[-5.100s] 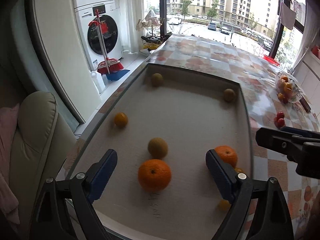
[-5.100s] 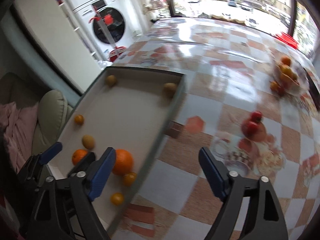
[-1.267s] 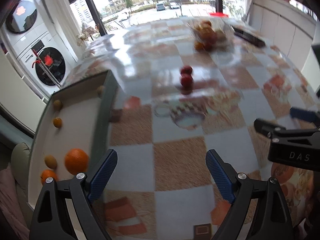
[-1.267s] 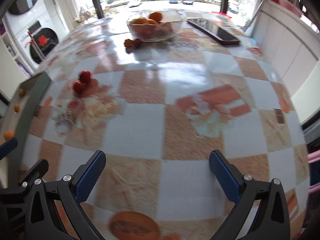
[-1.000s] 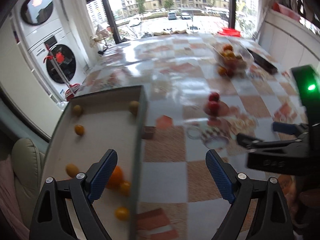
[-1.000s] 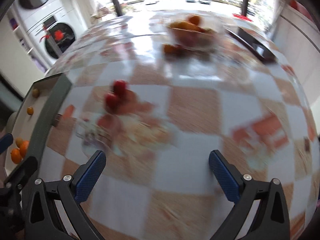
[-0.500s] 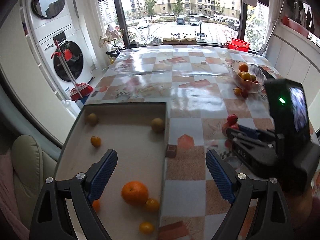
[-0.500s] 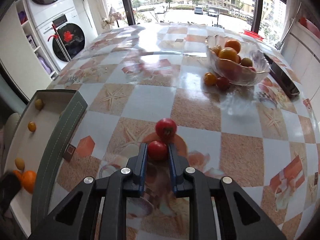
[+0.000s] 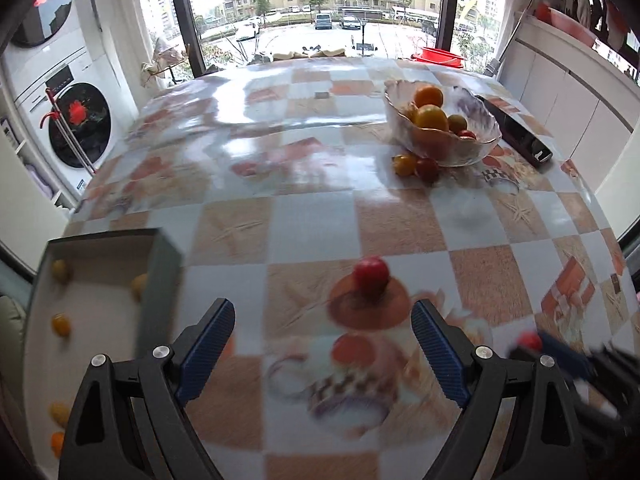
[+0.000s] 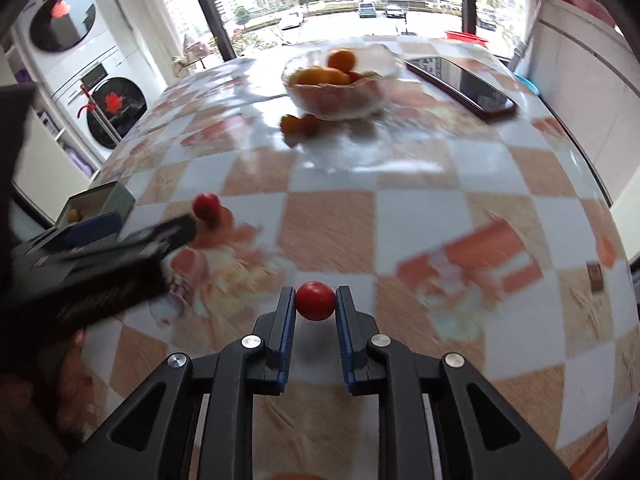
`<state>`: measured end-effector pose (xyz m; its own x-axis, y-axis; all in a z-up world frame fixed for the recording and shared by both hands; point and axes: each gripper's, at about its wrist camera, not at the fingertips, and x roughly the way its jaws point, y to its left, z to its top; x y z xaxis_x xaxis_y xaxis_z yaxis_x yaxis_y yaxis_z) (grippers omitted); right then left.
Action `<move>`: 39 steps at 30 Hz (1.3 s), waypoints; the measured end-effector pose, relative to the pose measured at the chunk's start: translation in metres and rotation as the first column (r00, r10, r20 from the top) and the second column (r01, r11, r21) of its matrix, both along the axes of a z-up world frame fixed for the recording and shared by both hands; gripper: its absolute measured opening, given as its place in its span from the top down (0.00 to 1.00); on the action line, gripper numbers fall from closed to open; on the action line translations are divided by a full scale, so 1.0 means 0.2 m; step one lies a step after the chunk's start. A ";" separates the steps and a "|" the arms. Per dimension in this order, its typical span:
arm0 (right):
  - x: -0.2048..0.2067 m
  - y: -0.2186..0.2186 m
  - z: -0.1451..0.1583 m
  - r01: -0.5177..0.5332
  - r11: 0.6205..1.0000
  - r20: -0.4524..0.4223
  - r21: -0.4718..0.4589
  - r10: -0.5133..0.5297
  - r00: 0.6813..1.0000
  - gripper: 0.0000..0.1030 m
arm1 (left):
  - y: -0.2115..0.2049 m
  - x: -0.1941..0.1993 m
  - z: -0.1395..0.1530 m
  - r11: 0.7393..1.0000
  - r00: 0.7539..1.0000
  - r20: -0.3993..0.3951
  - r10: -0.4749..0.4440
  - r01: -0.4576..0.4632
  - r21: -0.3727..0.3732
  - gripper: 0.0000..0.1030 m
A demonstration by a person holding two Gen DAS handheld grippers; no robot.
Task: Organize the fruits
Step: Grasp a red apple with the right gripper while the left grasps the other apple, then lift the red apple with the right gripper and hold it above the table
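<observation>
Fingers of your right gripper (image 10: 315, 312) are clamped on a red tomato (image 10: 315, 301), lifted clear of the worktop (image 10: 420, 216) so it can travel to the glass bowl (image 10: 340, 88) beyond. Your left gripper (image 9: 320, 344), fingers apart and empty, faces a second tomato (image 9: 371, 274) nearer than the bowl. No readable writing shows.

light: daylight came in through the windows (image 9: 312, 8) ahead of me; bright, even.
glare: white sheen lay on the glossy tablecloth (image 9: 256, 120) toward the far side.
shadows: soft; a faint one sat under the glass bowl (image 10: 340, 92).
blur: motion smear in both my wrist views, worst across the near table pattern.
edges: strong fisheye bending, dark corners.
</observation>
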<state>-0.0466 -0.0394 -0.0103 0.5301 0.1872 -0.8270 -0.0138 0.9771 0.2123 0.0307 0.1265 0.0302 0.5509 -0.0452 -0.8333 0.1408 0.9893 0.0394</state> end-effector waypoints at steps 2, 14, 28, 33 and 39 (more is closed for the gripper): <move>-0.02 -0.04 -0.01 0.008 1.000 -0.009 0.013 -0.008 1.000 0.79 | -0.04 0.04 -0.04 1.000 1.000 0.001 0.002 -0.002 0.012 0.12; -0.07 -0.06 -0.02 0.007 1.000 0.002 0.010 -0.007 1.000 0.79 | -0.08 0.09 -0.10 1.000 1.000 -0.006 -0.002 0.002 -0.027 0.53; -0.08 -0.05 -0.02 0.013 1.000 0.000 -0.017 -0.013 1.000 0.79 | -0.09 0.04 -0.09 1.000 1.000 -0.001 -0.012 0.012 -0.012 0.66; -0.11 -0.05 -0.02 0.015 1.000 -0.001 -0.026 -0.015 1.000 0.79 | -0.06 0.00 -0.09 1.000 1.000 -0.013 0.002 -0.002 -0.019 0.66; -0.17 -0.04 -0.02 0.031 0.998 0.020 -0.060 -0.030 0.999 0.79 | 0.01 -0.15 -0.09 1.000 1.000 -0.007 0.022 -0.022 -0.019 0.66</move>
